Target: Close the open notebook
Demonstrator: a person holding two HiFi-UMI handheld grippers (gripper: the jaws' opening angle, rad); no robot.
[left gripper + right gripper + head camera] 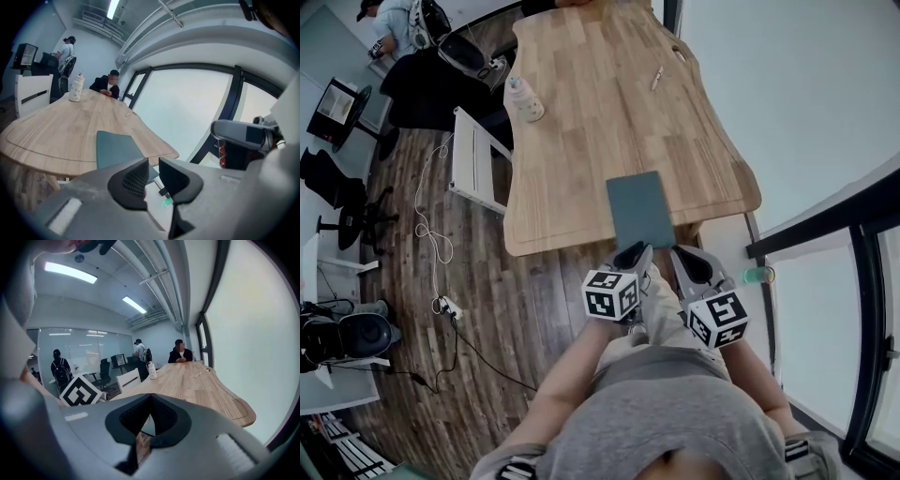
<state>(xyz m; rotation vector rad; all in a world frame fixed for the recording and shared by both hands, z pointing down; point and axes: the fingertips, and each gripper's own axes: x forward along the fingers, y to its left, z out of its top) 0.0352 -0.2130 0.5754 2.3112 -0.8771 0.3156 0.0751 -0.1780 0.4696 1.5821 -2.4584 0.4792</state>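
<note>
Office room comes first: dark plank floor (534, 319) on the left of the head view, pale glazing in dark frames along the right, and desks, black chairs and a few people beyond the far end, one person (108, 84) seated there.

A long pale wooden table with rounded corners (581, 112) fills the middle of that view. A white slatted chair (478, 159) stands just beside its left edge.

The task's thing, a flat grey-green rectangular notebook (639, 208), lies at the table's near edge, toward the near right corner, with its long sides running away from the person. Only a plain cover shows and no pages are visible, so it reads as closed. By that judgement the task is done and nothing remains but to move away.

Both grippers hang off the near edge, over the person's lap, apart from the notebook. The left gripper (153, 163) has its dark ridged pads (136, 178) a narrow gap apart, with nothing between them. The right gripper (150, 397) has its fingertips meeting and holds nothing.

Smaller things are well apart from the notebook. A white bottle with a patterned sleeve (525, 98) stands near the far left edge of the table. A small pale pen-like object (656, 77) lies toward the far right edge. A thin white cable (431, 234) trails over the floor.
</note>
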